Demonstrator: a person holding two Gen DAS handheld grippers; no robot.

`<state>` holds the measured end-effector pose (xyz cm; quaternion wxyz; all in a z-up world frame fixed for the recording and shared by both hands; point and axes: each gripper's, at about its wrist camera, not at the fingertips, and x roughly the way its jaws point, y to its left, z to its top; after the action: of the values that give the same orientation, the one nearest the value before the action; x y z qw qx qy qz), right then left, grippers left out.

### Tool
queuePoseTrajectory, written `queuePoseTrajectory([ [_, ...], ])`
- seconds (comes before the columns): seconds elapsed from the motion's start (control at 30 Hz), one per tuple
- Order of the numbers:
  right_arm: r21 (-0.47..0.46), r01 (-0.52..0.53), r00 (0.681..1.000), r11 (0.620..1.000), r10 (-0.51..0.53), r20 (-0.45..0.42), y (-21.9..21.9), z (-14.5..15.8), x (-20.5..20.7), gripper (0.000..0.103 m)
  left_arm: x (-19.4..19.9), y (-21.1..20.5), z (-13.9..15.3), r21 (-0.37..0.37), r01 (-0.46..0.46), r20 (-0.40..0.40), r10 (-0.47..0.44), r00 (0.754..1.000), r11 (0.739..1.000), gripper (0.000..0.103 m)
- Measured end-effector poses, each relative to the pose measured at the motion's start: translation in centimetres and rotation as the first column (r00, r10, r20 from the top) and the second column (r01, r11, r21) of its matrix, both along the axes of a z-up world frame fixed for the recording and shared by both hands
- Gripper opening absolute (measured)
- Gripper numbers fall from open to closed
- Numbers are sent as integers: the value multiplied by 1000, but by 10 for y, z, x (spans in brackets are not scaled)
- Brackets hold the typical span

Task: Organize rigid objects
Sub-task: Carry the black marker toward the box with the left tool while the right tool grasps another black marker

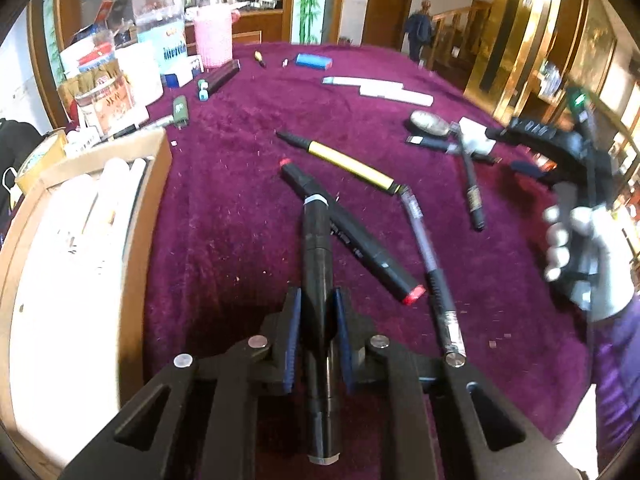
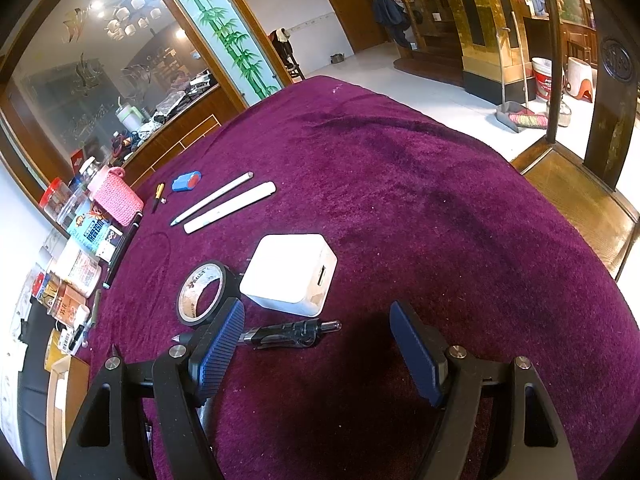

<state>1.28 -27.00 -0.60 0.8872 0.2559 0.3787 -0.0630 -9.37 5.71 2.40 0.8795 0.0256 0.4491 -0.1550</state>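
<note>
left wrist view: a purple cloth (image 1: 248, 128) covers the table, strewn with pens. at the left edge sits a cardboard box (image 1: 148, 200), seemingly the bin for sorted items. the left gripper (image 1: 318, 312) is clenched on a black marker (image 1: 318, 248), gripped mid-barrel so it stays along the fingers. a red-capped marker (image 1: 372, 256) and a yellow pen (image 1: 352, 166) lie beyond, loose. right wrist view: the right gripper (image 2: 318, 344) hangs spread wide and empty over a black pen (image 2: 292, 334), near a white charger (image 2: 292, 274) and a tape roll (image 2: 204, 292).
</note>
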Motion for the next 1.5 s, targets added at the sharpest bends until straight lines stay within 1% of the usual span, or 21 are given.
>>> queuePoseTrajectory([
  [0.2, -4, 1, 1000, 1000, -1, -3, 0, 0, 1, 79, -22, 26, 34, -147, 9, 65, 1, 998, 989, 16],
  [0.27, -48, -6, 1000, 999, 5, -13, 6, 7, -1, 79, -30, 36, 41, -174, 6, 79, 8, 997, 985, 16],
  [0.37, -82, -123, 991, 989, 126, 33, 38, 33, -16, 79, -36, 56, 47, -217, -3, 89, 23, 996, 976, 16],
  [0.43, -107, -237, 968, 966, 244, 53, 72, 52, -26, 79, -38, 68, 48, -239, -16, 94, 39, 995, 971, 16],
  [0.53, -108, -385, 919, 917, 391, 44, 116, 65, -29, 79, -42, 87, 49, -275, -41, 103, 72, 992, 961, 16],
  [0.63, -73, -494, 869, 867, 495, 4, 159, 61, -25, 79, -47, 106, 47, -303, -70, 99, 104, 990, 951, 16],
  [0.77, -128, -578, 816, 806, 575, -63, 213, 44, -25, 79, -53, 133, 43, -322, -111, 91, 148, 985, 940, 16],
  [0.83, -141, -603, 798, 785, 595, -101, 229, 33, -23, 77, -53, 148, 41, -333, -135, 84, 172, 982, 933, 16],
  [0.93, -161, -627, 779, 762, 609, -148, 248, 20, -19, 66, -55, 163, 38, -337, -160, 79, 197, 977, 928, 16],
  [0.97, -175, -628, 778, 758, 606, -164, 251, 17, -18, 61, -55, 168, 36, -337, -167, 77, 204, 976, 927, 16],
  [1.0, -191, -629, 777, 754, 601, -186, 254, 12, -16, 52, -54, 171, 34, -339, -174, 71, 210, 975, 924, 16],
  [1.03, -199, -631, 775, 750, 597, -209, 257, 6, -14, 49, -55, 173, 33, -341, -179, 66, 214, 975, 923, 16],
  [1.07, -229, -624, 782, 747, 590, -202, 258, 4, -15, 39, -55, 176, 31, -341, -185, 61, 218, 974, 922, 16],
  [1.1, -248, -623, 782, 742, 587, -210, 260, 4, -15, 25, -54, 178, 30, -341, -190, 56, 222, 973, 921, 16],
  [1.13, -283, -613, 790, 738, 573, -217, 260, 4, -17, 16, -53, 179, 28, -341, -194, 54, 225, 973, 920, 16],
  [1.17, -284, -612, 791, 738, 573, -215, 259, 4, -19, 16, -52, 179, 28, -341, -198, 51, 228, 972, 919, 16],
  [1.2, -254, -615, 788, 746, 582, -201, 255, 4, -19, 15, -51, 180, 28, -342, -201, 51, 232, 971, 918, 16],
  [1.3, -193, -603, 798, 774, 582, -161, 243, 8, -24, 15, -51, 183, 29, -341, -208, 52, 239, 970, 917, 16],
  [1.37, -125, -602, 799, 789, 591, -117, 235, 14, -29, 16, -49, 188, 31, -340, -217, 51, 248, 967, 915, 16],
  [1.43, -83, -603, 798, 794, 597, -84, 234, 21, -32, 16, -49, 195, 34, -334, -233, 52, 264, 963, 913, 16],
  [1.5, -15, -614, 789, 789, 613, -43, 234, 29, -33, 16, -46, 205, 38, -322, -252, 48, 281, 958, 913, 16],
])
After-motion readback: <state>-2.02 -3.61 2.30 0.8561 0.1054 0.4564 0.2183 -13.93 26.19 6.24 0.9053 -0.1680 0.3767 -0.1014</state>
